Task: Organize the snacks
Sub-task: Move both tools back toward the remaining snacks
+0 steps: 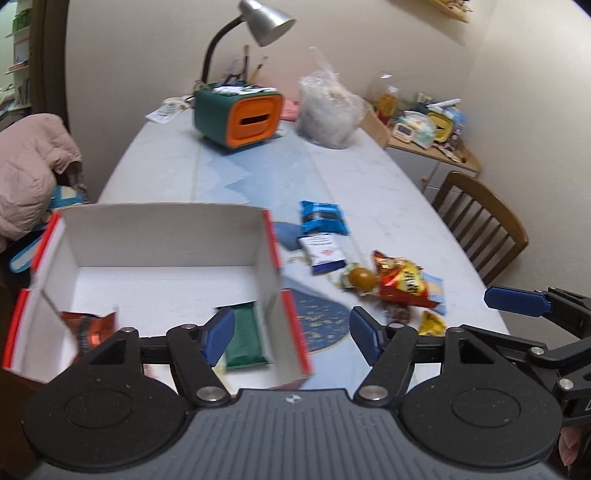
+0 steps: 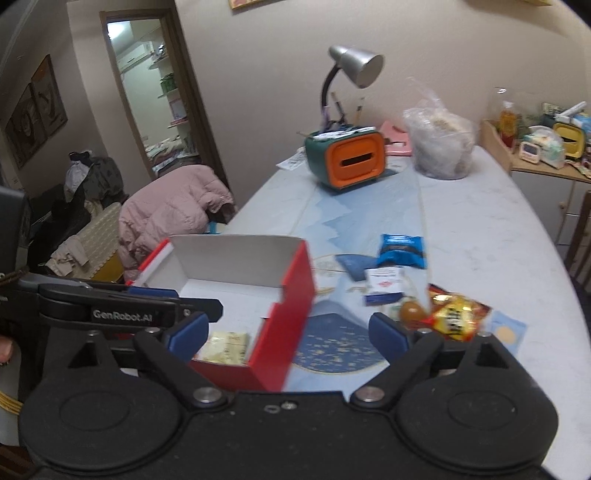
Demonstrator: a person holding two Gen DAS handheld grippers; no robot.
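Note:
A red box with a white inside (image 1: 273, 236) (image 2: 295, 291) stands open near the table's front left. In it lie a green bar (image 1: 245, 338), an orange-brown packet (image 1: 88, 328) and a pale yellow packet (image 2: 225, 345). To its right on the table lie a blue packet (image 1: 323, 218) (image 2: 402, 249), a white-and-blue packet (image 1: 323, 254), a round brown sweet (image 1: 360, 277) and a red-and-yellow packet (image 1: 402, 282) (image 2: 458, 321). My left gripper (image 1: 291, 334) is open above the box's near right corner, holding nothing. My right gripper (image 2: 288, 332) is open wide and holds nothing.
At the far end stand a green-and-orange tissue box (image 1: 238, 116), a desk lamp (image 1: 266, 22) and a filled clear plastic bag (image 1: 328, 110). A wooden chair (image 1: 480, 221) is at the right edge. A pink jacket (image 2: 173, 210) hangs at the left.

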